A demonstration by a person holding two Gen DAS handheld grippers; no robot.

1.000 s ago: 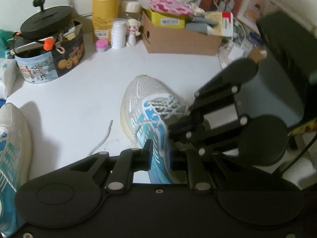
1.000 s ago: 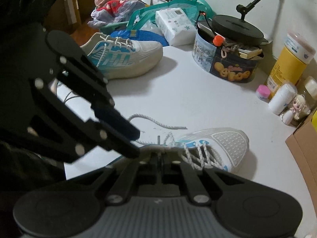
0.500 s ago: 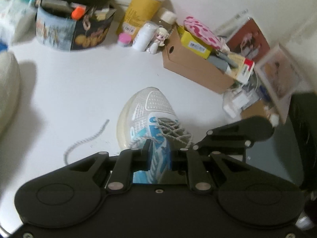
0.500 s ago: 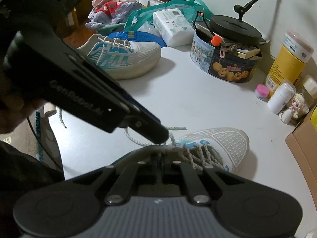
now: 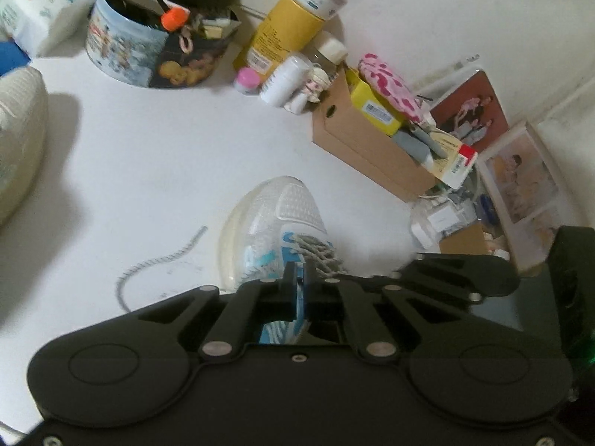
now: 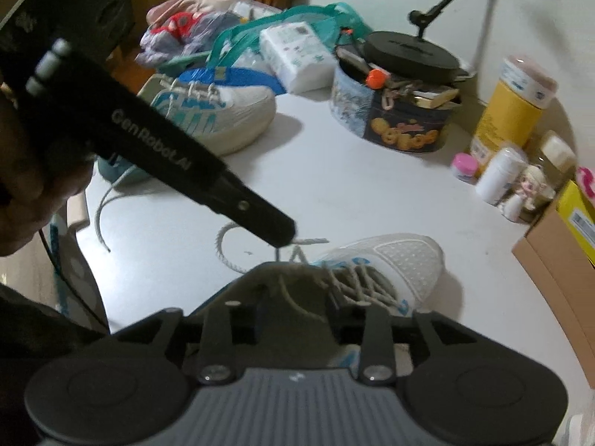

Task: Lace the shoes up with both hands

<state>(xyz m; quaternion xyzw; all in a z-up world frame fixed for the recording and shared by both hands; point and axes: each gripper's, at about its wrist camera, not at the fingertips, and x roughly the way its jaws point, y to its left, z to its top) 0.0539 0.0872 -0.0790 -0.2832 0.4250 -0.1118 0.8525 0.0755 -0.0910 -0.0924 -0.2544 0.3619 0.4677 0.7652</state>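
White mesh and blue trim are being shown on the shoe (image 5: 277, 223), which is lying on the white table (image 5: 167, 156) with its toe towards the cardboard box (image 5: 368, 156). In the left wrist view, the left gripper (image 5: 300, 278) is being held over the shoe's laced middle, its jaws brought fully together; whether the lace is being pinched cannot be told from here. A loose lace end (image 5: 156, 264) is trailing on the table left of the shoe. A cookie tin (image 5: 148, 52) is standing well beyond the shoe.

In the right wrist view, the right gripper (image 6: 297, 297) is being held above the shoe's (image 6: 394, 264) lacing, its jaws opening, with slack lace (image 6: 297, 304) lying between the fingers but not being pressed. The left gripper's (image 6: 284, 232) closed tip is being kept at the lace end just beside the shoe's tongue, seemingly clamped on the lace. A second shoe (image 6: 219, 115) is resting well beyond the first.
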